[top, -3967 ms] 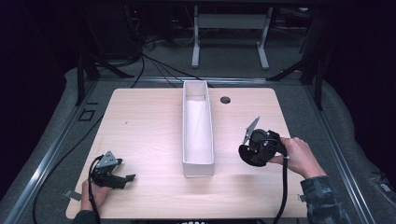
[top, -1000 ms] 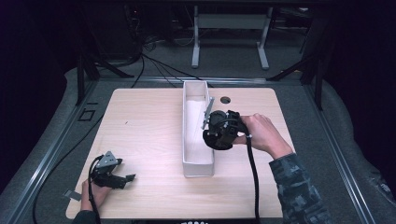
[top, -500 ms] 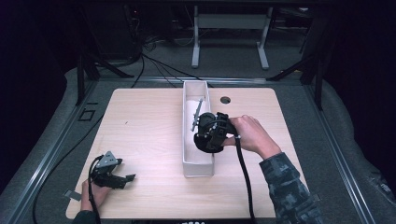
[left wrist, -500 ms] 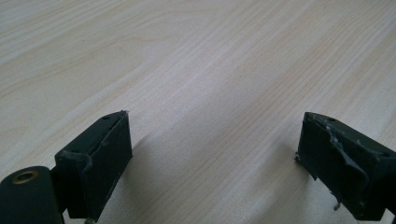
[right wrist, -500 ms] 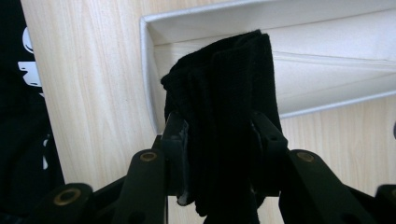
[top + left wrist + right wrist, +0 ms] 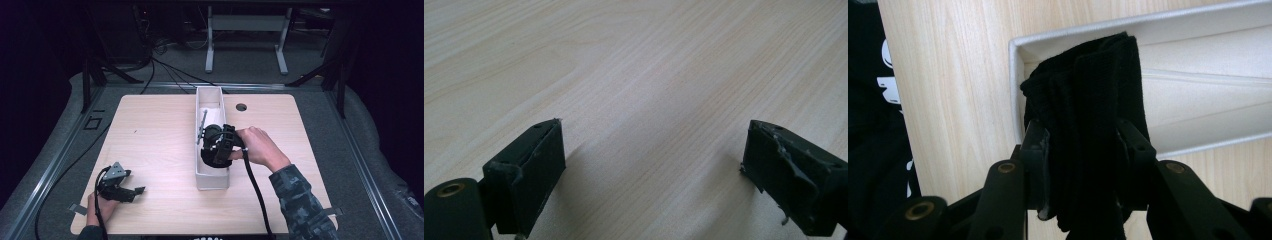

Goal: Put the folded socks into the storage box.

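- At the near left corner of the wooden table [image 6: 150, 135], the person's left hand [image 6: 97, 207] rests on the tabletop holding the left gripper [image 6: 131, 192].
- In the left gripper view, that gripper's two black jaws stand wide apart over bare wood grain, with nothing between them; one pad [image 6: 536, 165] sits low at the left, the other low at the right.
- Farther in and right of centre, the person's right hand [image 6: 257, 147], in a camouflage sleeve [image 6: 300, 205], holds the right gripper [image 6: 209, 155] over the near part of the white tray [image 6: 199, 175].
- The right gripper's jaws are clamped on a folded black cloth [image 6: 1088, 115]; in the right gripper view the cloth stands between the two pads and rises past them.
- In that view the free end of the cloth hangs over the inside of the tray, close to one of its end walls and corner rim [image 6: 1015, 65].
- The tray is long and narrow, running from the near middle of the table toward the far edge.
- A small round hole [image 6: 241, 107] lies in the tabletop just right of the tray's far end.
- Beyond the table, a metal frame [image 6: 245, 30] stands on the dark floor.
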Tool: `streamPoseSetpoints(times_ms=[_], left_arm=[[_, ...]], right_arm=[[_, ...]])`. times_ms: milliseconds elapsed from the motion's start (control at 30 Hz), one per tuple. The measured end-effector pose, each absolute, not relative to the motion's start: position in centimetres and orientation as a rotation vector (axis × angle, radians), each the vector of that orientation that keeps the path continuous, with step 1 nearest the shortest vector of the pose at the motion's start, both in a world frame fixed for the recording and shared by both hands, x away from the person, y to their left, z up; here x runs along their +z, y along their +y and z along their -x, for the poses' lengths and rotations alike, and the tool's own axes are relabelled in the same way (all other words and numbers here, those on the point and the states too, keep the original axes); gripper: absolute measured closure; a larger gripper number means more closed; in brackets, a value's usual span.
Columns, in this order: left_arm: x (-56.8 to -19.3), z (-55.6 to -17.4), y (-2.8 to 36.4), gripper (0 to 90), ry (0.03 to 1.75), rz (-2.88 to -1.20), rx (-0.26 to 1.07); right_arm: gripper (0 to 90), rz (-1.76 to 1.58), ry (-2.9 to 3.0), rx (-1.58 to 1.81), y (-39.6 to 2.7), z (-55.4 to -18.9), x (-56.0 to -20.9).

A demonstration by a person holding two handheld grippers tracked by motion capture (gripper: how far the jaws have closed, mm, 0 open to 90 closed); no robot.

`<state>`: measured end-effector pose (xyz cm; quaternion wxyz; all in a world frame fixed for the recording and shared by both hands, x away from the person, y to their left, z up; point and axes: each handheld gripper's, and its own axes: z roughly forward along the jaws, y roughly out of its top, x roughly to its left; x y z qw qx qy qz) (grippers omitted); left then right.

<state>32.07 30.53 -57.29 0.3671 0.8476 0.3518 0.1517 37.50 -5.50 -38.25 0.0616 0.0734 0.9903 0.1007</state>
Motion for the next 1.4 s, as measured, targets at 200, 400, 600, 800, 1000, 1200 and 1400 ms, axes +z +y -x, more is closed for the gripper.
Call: streamPoseSetpoints(times_ms=[200, 400, 600, 800, 1000, 1200, 1400], left_arm=[[-57.3, -32.1, 30.5, 9.8, 0.904, -2.178, 0.390], [-57.3, -32.1, 30.5, 9.9, 0.904, -2.177, 0.389], [-57.3, -32.1, 30.5, 9.8, 0.903, -2.178, 0.390], [-57.3, -32.1, 30.5, 9.9, 0.904, -2.178, 0.390], [-57.3, -32.1, 30.5, 9.8, 0.904, -2.178, 0.390], [-57.3, -32.1, 30.5, 9.8, 0.903, -2.179, 0.392], [-57.3, -32.1, 30.5, 9.8, 0.903, -2.178, 0.391]], right_arm=[[63.5, -0.228, 3.006, 0.307, -4.7, -37.7, -39.0], [63.3, -0.259, 3.039, 0.277, -4.4, -38.2, -40.2], [63.0, -0.261, 3.052, 0.269, -4.2, -38.4, -40.9], [62.6, -0.279, 3.073, 0.253, -3.8, -38.5, -41.8], [61.9, -0.276, 3.086, 0.238, -3.6, -38.6, -42.3], [60.3, -0.280, 3.100, 0.241, -3.6, -38.6, -42.5], [59.9, -0.307, 3.110, 0.265, -3.7, -39.0, -42.8]])
